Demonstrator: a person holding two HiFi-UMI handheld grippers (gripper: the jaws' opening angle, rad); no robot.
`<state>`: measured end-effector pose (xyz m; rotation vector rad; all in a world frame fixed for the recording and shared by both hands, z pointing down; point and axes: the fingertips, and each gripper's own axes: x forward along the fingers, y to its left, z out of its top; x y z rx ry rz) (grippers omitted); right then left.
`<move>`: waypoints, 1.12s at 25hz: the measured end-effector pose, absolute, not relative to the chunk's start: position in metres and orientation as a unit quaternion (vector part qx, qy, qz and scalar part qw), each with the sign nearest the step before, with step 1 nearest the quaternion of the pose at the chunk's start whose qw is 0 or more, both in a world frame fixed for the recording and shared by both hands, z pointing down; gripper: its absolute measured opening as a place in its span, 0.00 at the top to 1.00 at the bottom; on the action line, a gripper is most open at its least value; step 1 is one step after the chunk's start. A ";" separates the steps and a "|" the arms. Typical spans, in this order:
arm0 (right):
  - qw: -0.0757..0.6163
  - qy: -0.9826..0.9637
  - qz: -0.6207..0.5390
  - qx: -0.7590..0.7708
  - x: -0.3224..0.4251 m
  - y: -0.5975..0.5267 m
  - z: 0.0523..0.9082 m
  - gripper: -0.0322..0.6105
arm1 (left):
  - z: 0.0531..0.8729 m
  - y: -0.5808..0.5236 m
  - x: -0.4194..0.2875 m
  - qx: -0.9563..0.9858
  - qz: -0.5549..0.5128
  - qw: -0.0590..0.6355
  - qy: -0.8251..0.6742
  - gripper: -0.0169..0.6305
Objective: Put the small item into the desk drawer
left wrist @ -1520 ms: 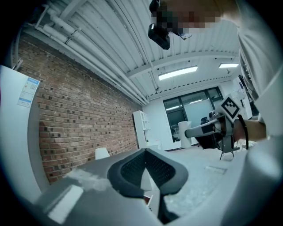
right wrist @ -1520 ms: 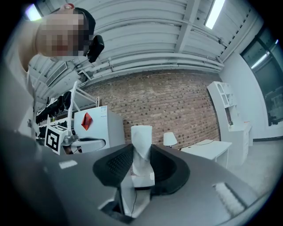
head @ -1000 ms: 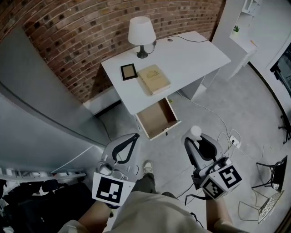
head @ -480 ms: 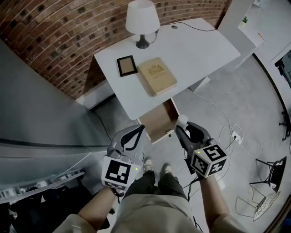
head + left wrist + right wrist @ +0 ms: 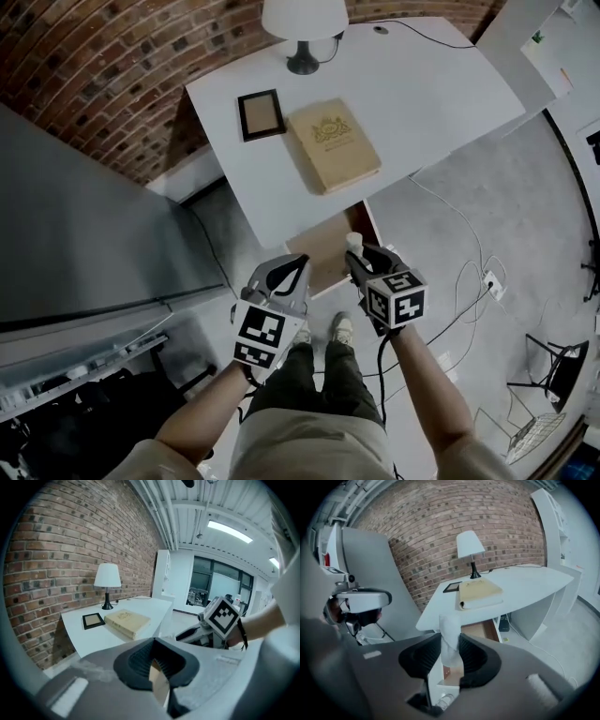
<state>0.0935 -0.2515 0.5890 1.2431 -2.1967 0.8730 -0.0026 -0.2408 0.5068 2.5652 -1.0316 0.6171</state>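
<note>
My right gripper is shut on a small white item, which sticks up between its pads. In the head view it hovers over the front right part of the open wooden drawer under the white desk. From the right gripper view the drawer lies just beyond the item. My left gripper is beside it, at the drawer's front left, jaw tips together and holding nothing. Through the left gripper a strip of the drawer shows.
A tan book, a dark picture frame and a white lamp stand on the desk. A brick wall is behind it, a grey panel to the left. Cables and a power strip lie on the floor at the right.
The person has stepped up to the desk. Both grippers have moved forward from over the floor to the drawer's front edge, the white item still held in the right one.
</note>
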 end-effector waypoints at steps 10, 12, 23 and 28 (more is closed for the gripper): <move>0.307 -0.789 0.358 0.394 0.094 -0.281 0.726 0.75 | 0.630 -0.269 0.018 0.860 0.261 0.226 -0.375 0.97; 0.325 -0.786 0.361 0.383 0.092 -0.285 0.751 0.75 | 0.650 -0.269 0.021 0.855 0.267 0.238 -0.374 0.97; 0.399 -0.767 0.369 0.342 0.087 -0.299 0.858 0.75 | 0.745 -0.273 0.019 0.826 0.292 0.286 -0.387 0.97; 0.426 -0.761 0.369 0.322 0.084 -0.302 0.889 0.74 | 0.767 -0.276 0.014 0.818 0.293 0.299 -0.395 0.97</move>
